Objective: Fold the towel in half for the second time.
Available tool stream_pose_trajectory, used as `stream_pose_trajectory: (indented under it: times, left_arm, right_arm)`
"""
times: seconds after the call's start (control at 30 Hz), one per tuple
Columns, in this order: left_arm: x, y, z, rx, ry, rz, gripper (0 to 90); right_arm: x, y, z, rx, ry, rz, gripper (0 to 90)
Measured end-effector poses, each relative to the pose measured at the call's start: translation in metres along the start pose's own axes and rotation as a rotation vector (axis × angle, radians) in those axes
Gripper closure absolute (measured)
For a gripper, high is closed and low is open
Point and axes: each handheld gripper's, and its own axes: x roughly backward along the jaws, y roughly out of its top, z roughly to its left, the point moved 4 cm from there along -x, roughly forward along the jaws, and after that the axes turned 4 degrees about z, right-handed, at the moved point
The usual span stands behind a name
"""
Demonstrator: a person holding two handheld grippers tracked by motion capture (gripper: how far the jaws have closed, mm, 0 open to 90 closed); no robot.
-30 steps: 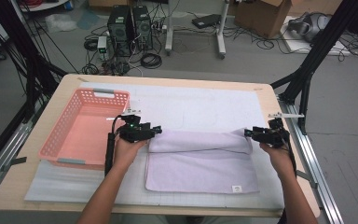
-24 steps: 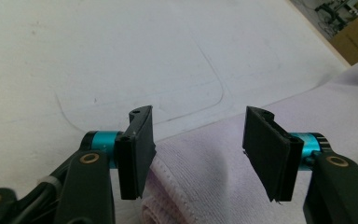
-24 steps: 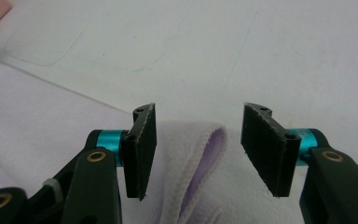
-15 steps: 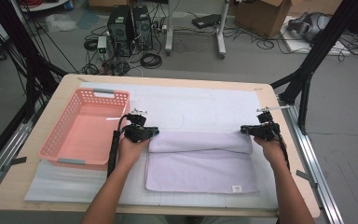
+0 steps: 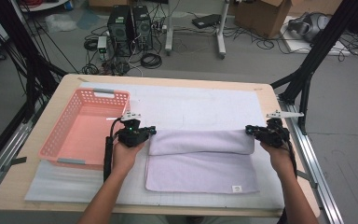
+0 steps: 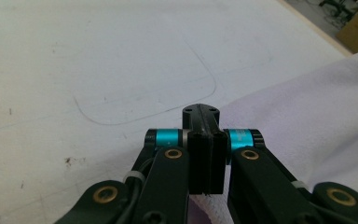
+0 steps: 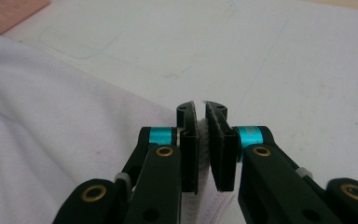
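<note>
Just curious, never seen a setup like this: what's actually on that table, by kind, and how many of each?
Towel, pale lilac: 1
Basket, pink: 1
White mat: 1
Hand-held claws, left claw and right claw: 2
Total: 5

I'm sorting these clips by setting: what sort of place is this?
Likely a lab or workshop set up for recording: computer towers and loose cables on a bare floor, a cardboard box, black frame struts around the table.

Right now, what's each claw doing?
Left claw: closed on the towel's left corner.
Right claw: closed on the towel's right corner.
</note>
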Motion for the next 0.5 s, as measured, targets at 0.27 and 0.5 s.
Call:
stream_pose_trajectory:
  times: [0.27, 0.5]
  left_arm:
    - [0.026, -0.008, -0.015, -0.021, -0.037, -0.035, 89.8]
    - [0.052, -0.033, -0.034, -0.066, -0.041, -0.058, 89.7]
  right_arm:
    - [0.025, -0.025, 0.016, 0.0, 0.03, -0.065, 83.3]
    - [0.047, -0.049, 0.032, 0.012, 0.023, -0.087, 83.1]
